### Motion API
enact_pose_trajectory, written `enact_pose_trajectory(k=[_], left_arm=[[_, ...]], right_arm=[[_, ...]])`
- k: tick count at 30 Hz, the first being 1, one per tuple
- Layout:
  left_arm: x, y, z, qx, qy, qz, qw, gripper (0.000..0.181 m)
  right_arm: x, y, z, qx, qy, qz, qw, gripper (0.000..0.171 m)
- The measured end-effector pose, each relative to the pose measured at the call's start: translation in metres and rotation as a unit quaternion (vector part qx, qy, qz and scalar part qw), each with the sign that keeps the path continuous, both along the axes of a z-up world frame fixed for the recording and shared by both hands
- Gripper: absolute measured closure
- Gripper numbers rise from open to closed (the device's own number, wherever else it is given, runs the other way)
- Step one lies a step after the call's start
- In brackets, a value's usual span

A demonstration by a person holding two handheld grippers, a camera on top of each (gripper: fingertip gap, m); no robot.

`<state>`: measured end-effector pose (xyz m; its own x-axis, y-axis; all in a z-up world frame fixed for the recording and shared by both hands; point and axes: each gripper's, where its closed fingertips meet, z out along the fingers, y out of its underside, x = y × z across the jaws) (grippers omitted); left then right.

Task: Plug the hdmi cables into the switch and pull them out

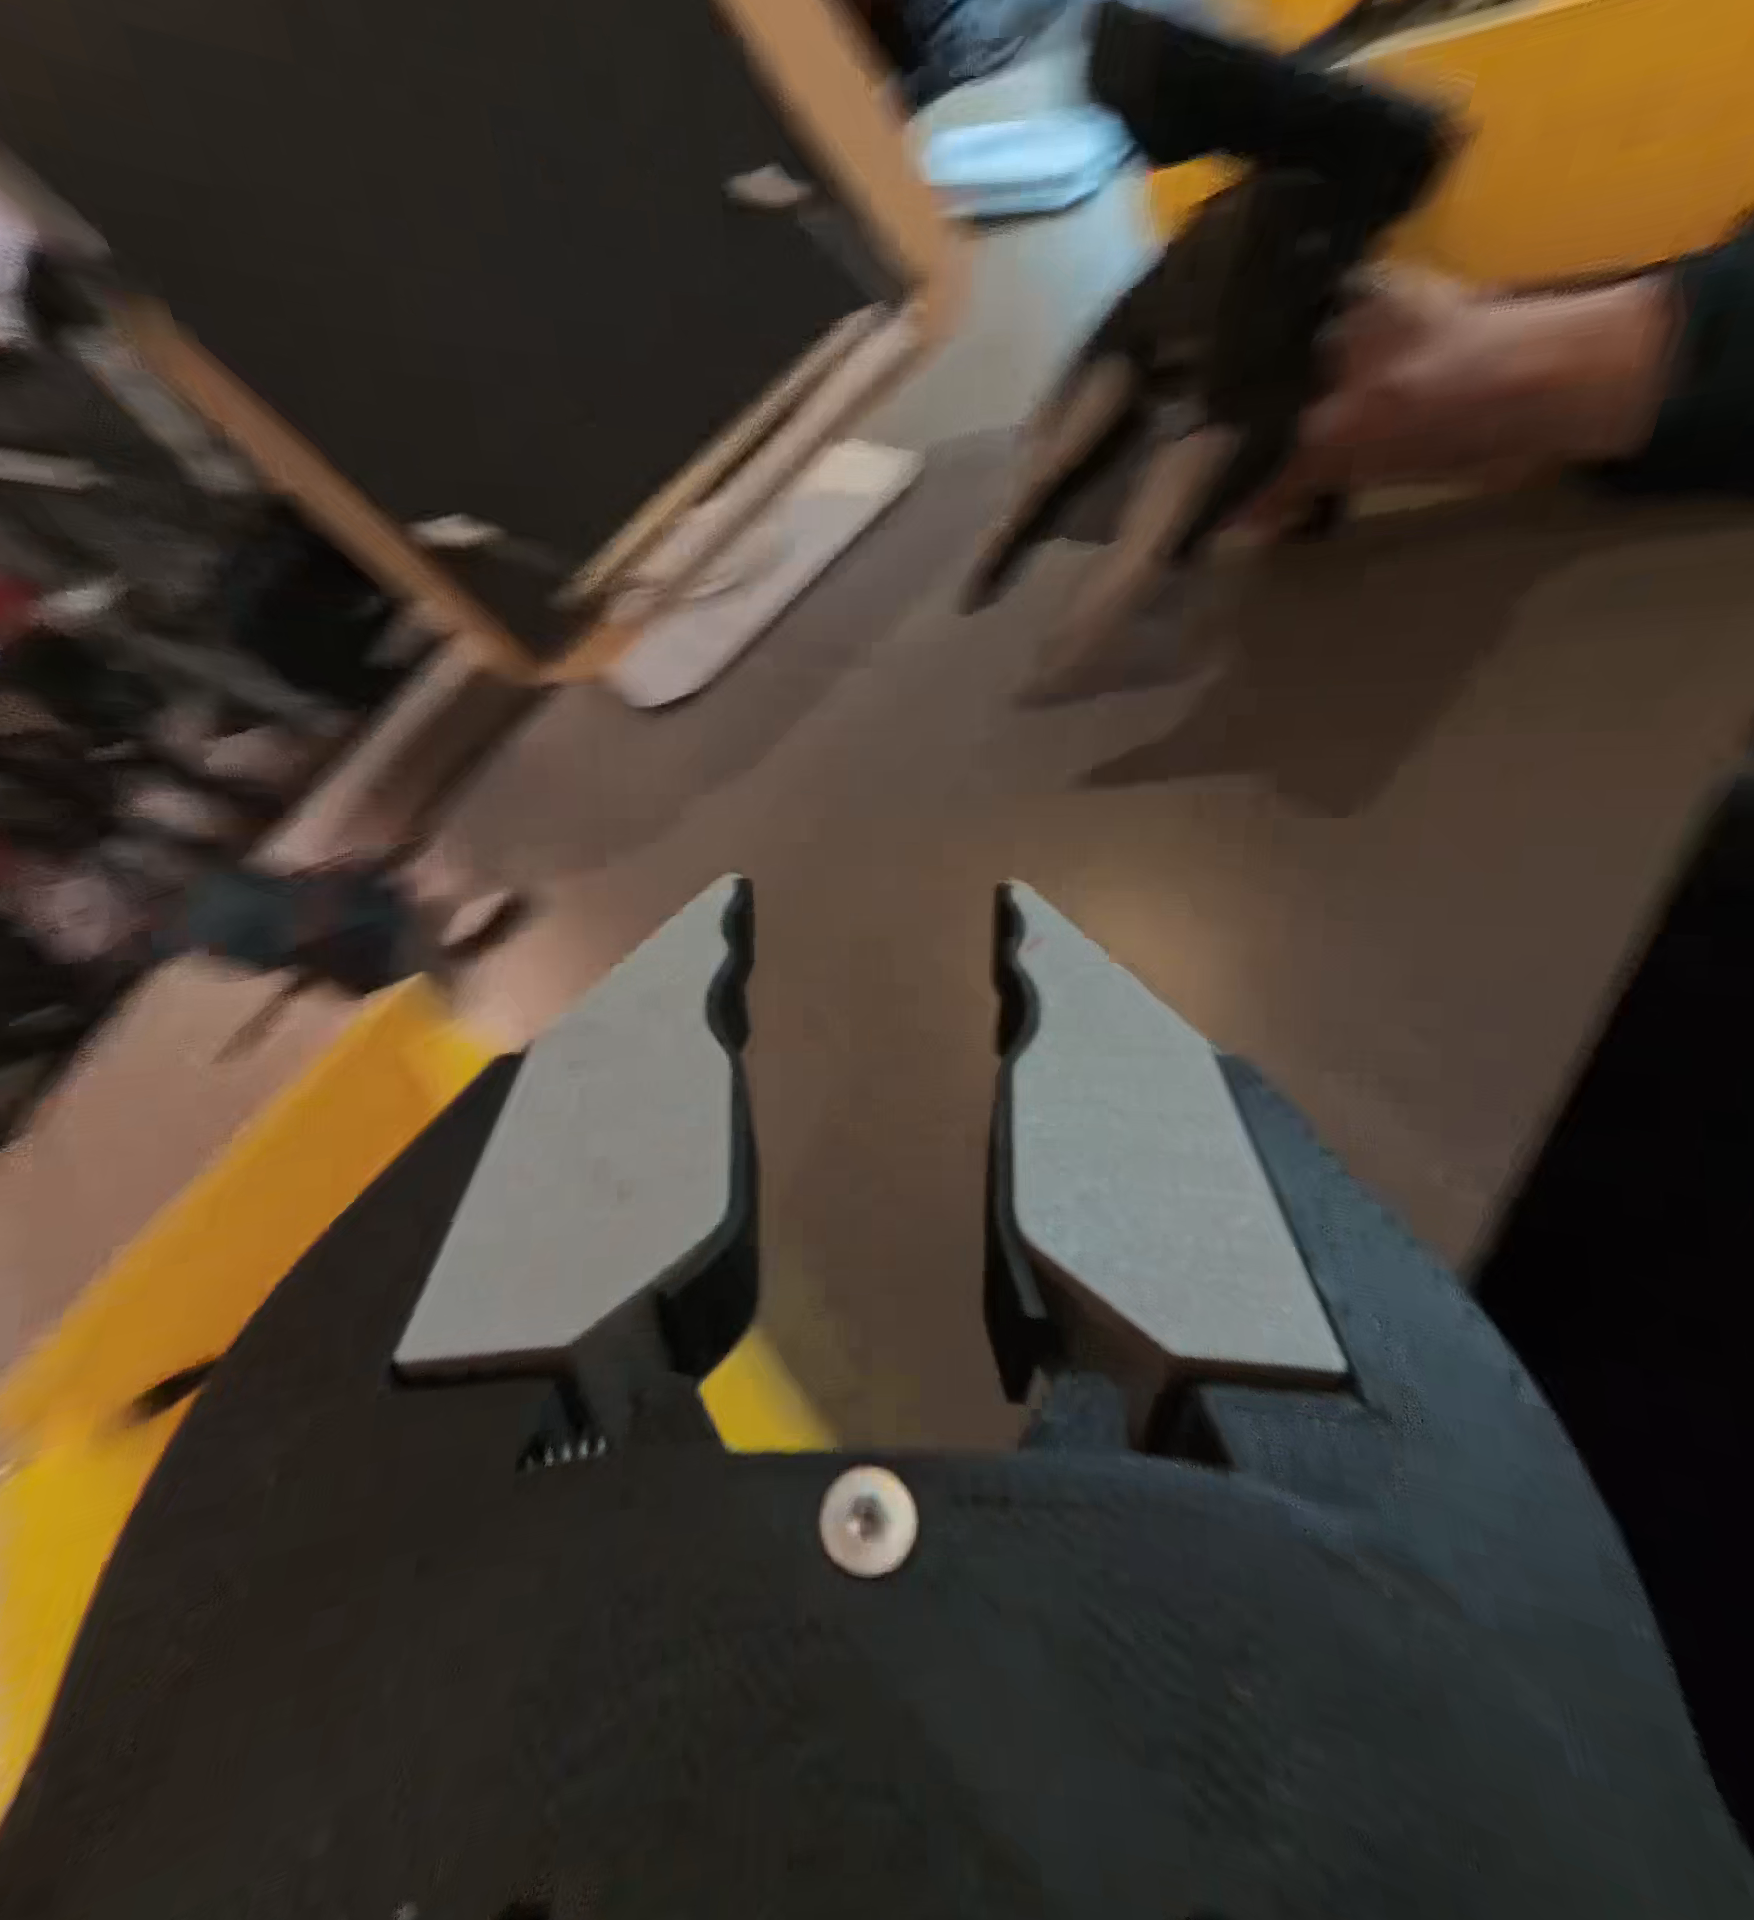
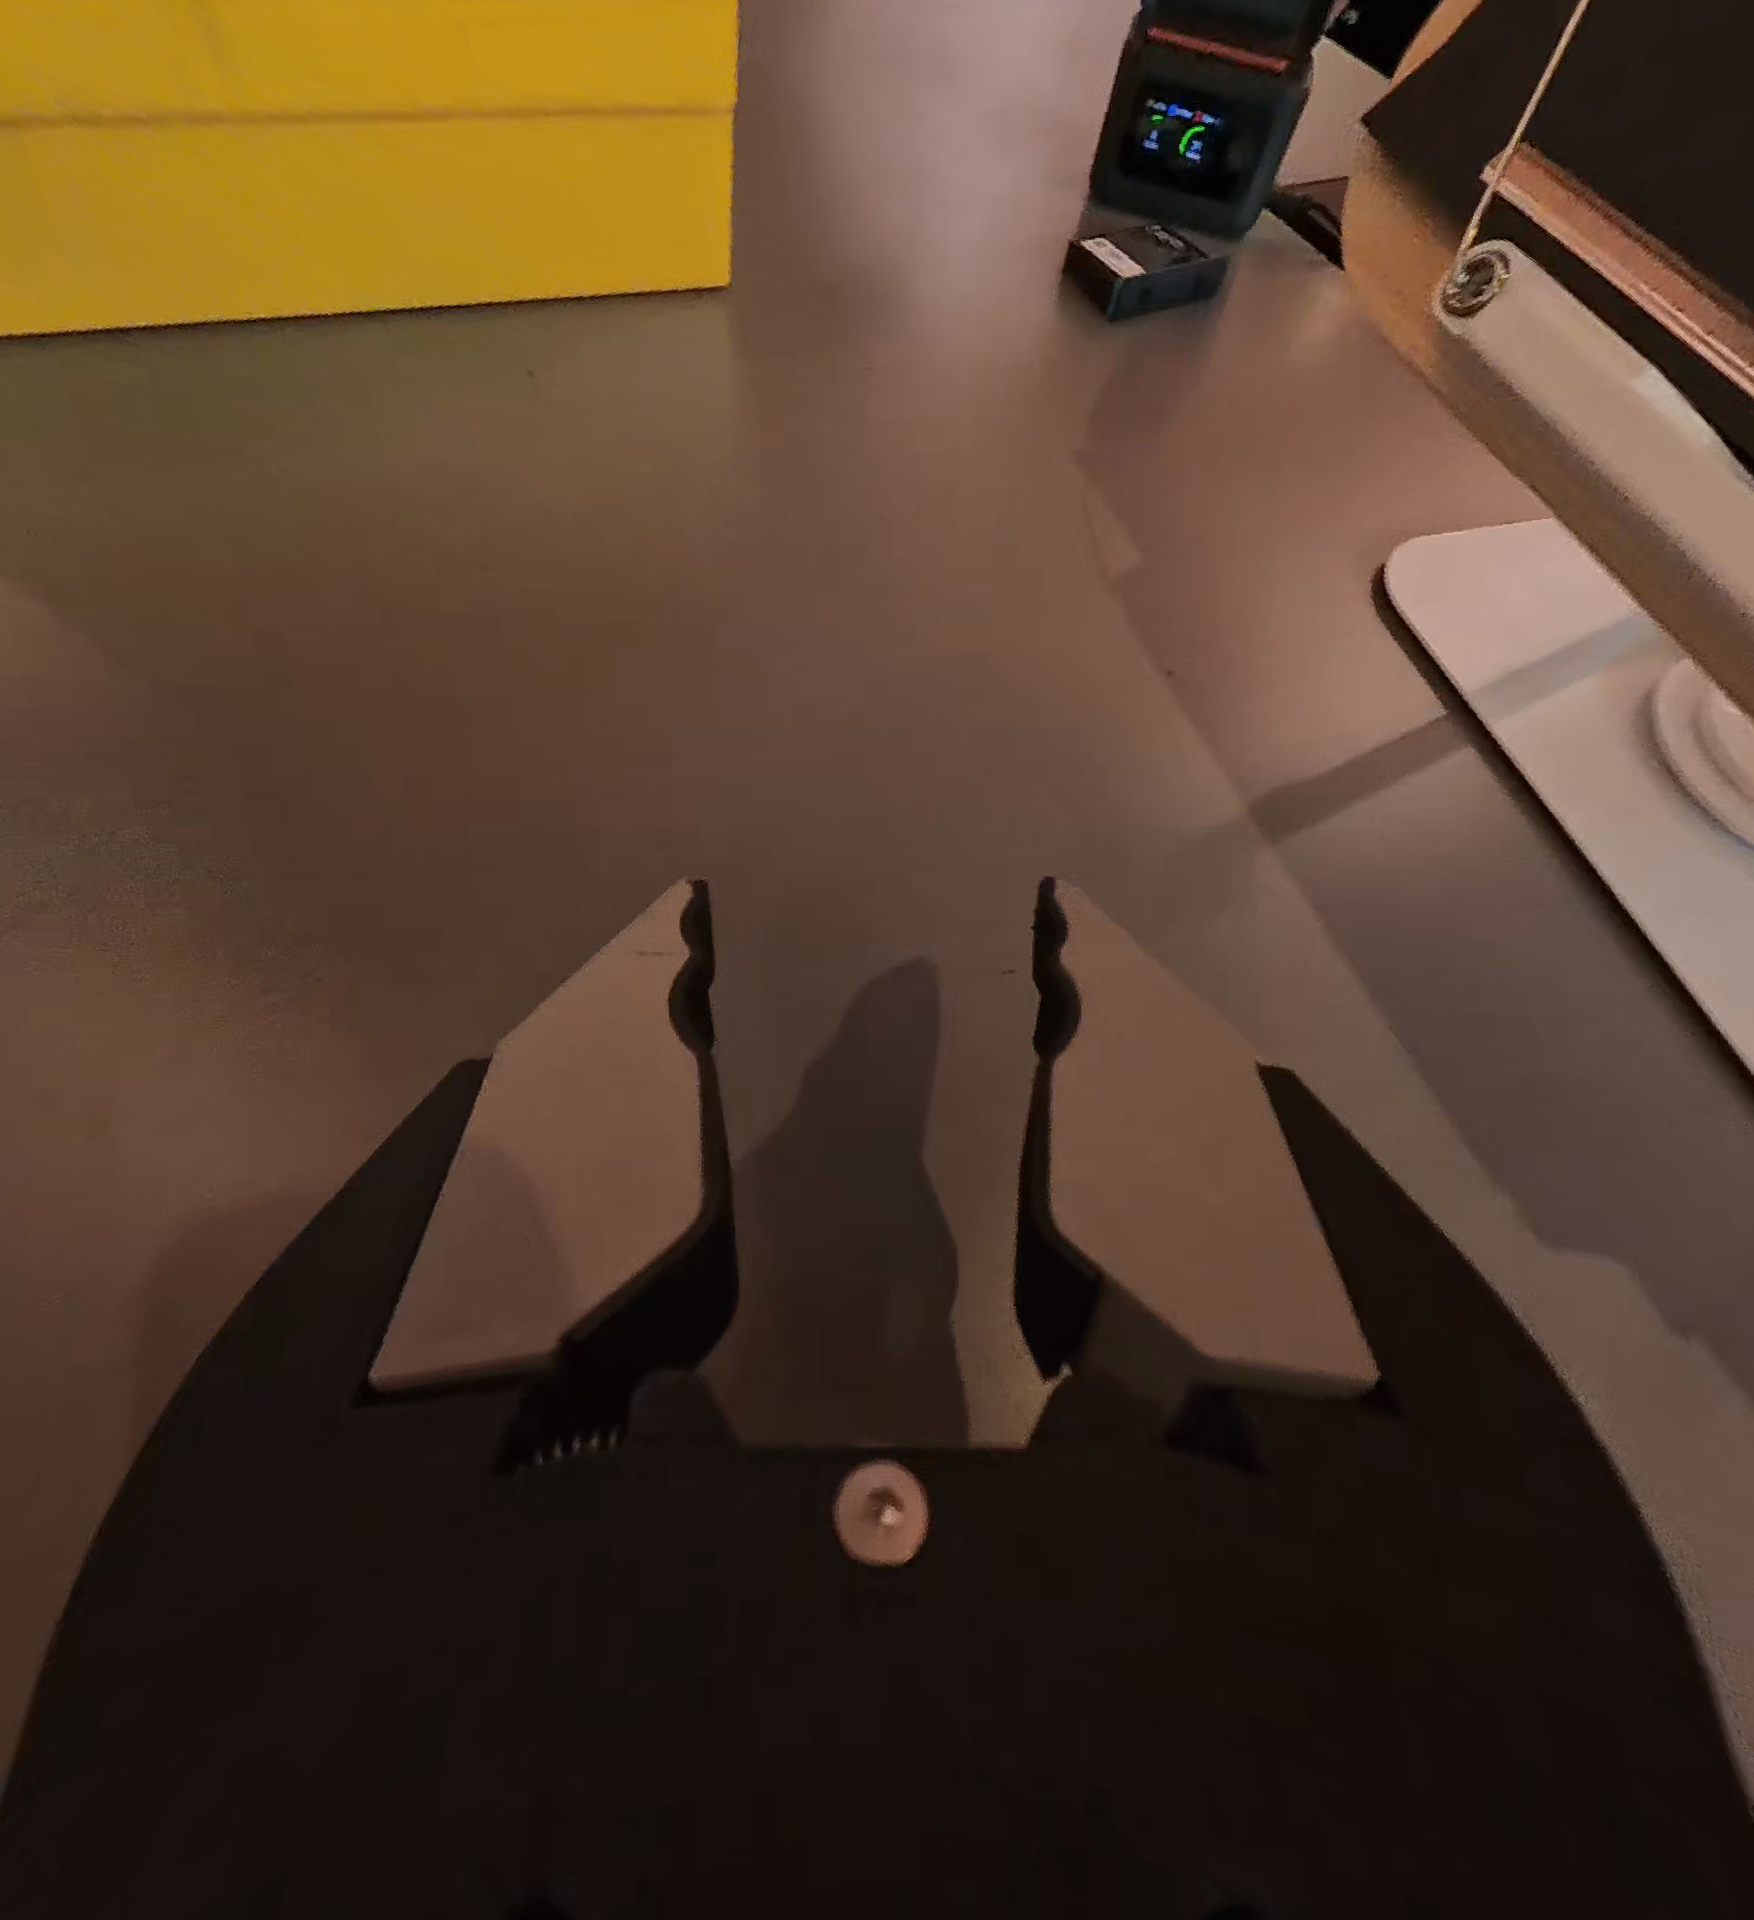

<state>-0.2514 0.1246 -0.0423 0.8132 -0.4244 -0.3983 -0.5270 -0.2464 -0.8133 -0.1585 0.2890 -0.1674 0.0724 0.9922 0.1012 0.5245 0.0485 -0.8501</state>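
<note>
My left gripper (image 1: 873, 914) is open and empty above the grey-brown table (image 1: 956, 790); its view is heavily blurred. A dark blurred shape (image 1: 301, 925), perhaps cable ends, lies at the left near the table edge. My right gripper (image 2: 873, 914) is open and empty, low over the bare table (image 2: 644, 623). It also shows in the left wrist view (image 1: 1091, 520), held by a hand (image 1: 1475, 384) at the upper right. I cannot make out a switch or an HDMI plug in either view.
A monitor (image 2: 1683, 208) on a white stand base (image 2: 1579, 727) is at the right. A yellow box (image 2: 312, 156) stands at the back left. A small device with a lit screen (image 2: 1195, 125) and a small dark box (image 2: 1143, 270) sit at the back. A cluttered dark heap (image 1: 73, 644) lies left. My hands' fingertips stand some 25 cm from each other.
</note>
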Motion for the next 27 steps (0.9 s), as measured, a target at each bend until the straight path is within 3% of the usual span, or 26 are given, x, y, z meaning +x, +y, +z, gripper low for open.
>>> enact_pose_trajectory(k=[2,5,9,13,15,21,27], left_arm=[[-0.083,-0.002,0.015,-0.035,0.093,0.095,0.991,0.112],[-0.172,-0.009,-0.004,-0.112,0.169,0.13,0.971,0.104],[-0.227,-0.021,-0.068,-0.219,0.209,0.112,0.946,0.109],[-0.255,-0.017,-0.1,-0.241,0.301,0.105,0.917,0.142],[-0.253,-0.014,-0.09,-0.224,0.326,0.099,0.913,0.17],[-0.263,-0.032,-0.023,-0.151,0.374,0.166,0.9,0.177],[-0.241,-0.03,0.117,0.014,0.316,0.264,0.911,0.176]], right_arm=[[0.0,-0.003,0.002,-0.002,0.005,0.003,1.0,0.111],[-0.004,-0.005,0.009,-0.022,0.024,0.009,0.999,0.109],[-0.003,-0.005,0.01,-0.039,0.032,0.011,0.999,0.109],[-0.003,-0.003,0.004,-0.027,0.018,0.011,0.999,0.112],[-0.002,-0.001,-0.003,-0.017,0.003,0.007,1.0,0.113],[-0.003,0.0,0.0,-0.024,0.009,0.006,1.0,0.118],[0.002,0.009,0.0,-0.022,0.014,-0.013,1.0,0.119]])
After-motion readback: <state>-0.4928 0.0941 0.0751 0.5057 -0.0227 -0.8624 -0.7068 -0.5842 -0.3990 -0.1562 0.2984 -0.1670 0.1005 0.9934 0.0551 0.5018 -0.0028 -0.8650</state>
